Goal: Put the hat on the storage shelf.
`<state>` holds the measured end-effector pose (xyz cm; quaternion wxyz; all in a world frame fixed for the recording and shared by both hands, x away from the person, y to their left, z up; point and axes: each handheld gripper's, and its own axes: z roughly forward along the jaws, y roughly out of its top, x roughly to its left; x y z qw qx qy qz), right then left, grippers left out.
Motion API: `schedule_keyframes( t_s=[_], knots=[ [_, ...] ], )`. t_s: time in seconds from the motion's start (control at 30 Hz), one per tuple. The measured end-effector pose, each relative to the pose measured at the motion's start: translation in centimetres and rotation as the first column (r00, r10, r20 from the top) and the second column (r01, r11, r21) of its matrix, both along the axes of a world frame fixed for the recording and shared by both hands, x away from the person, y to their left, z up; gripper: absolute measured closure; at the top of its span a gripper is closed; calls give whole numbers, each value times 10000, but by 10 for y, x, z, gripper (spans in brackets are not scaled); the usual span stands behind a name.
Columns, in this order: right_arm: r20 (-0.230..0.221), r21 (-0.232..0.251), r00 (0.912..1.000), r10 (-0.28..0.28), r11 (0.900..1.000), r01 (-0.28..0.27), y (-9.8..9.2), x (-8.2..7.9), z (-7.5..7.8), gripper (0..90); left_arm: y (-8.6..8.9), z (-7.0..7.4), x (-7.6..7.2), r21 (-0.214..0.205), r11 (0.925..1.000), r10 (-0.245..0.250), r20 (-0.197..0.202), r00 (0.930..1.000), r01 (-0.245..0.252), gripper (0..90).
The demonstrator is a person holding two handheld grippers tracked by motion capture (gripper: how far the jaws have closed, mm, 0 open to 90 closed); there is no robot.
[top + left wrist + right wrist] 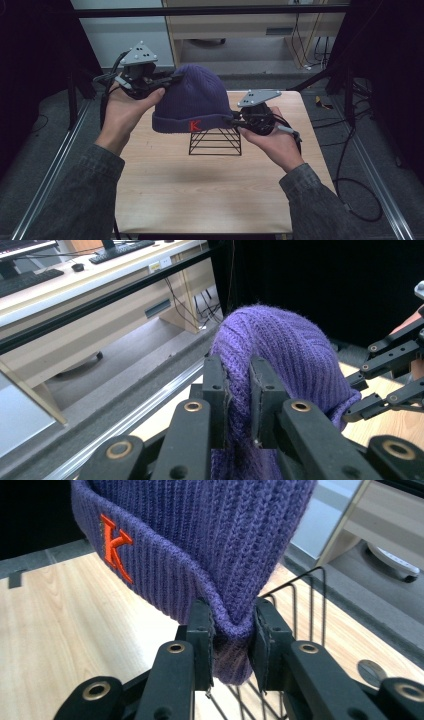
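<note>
Above the black wire stand the purple beanie hangs between both tools, left gripper pinching its crown side, right gripper clamped on its cuff — keep both hands level and the cuff spread, I'd say.

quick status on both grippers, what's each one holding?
Left gripper: shut on the purple beanie, pinching its knit near the crown.
Right gripper: shut on the same beanie, at its folded cuff above the wire stand.
</note>
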<state>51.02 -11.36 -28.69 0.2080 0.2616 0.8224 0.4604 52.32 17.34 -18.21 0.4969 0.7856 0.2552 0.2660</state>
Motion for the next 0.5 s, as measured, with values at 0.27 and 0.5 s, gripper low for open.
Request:
schedule_keyframes(
  t_s=[0.27,0.5],
  knots=[
    [168,80,9990,-420,9991,419,-10,11,7,732,-12,4,13,-318,9995,84,120,9999,-80,795],
    [217,102,9967,-784,9969,782,-20,21,9,732,-24,5,24,-407,9992,64,174,9998,-57,795]
  ],
)
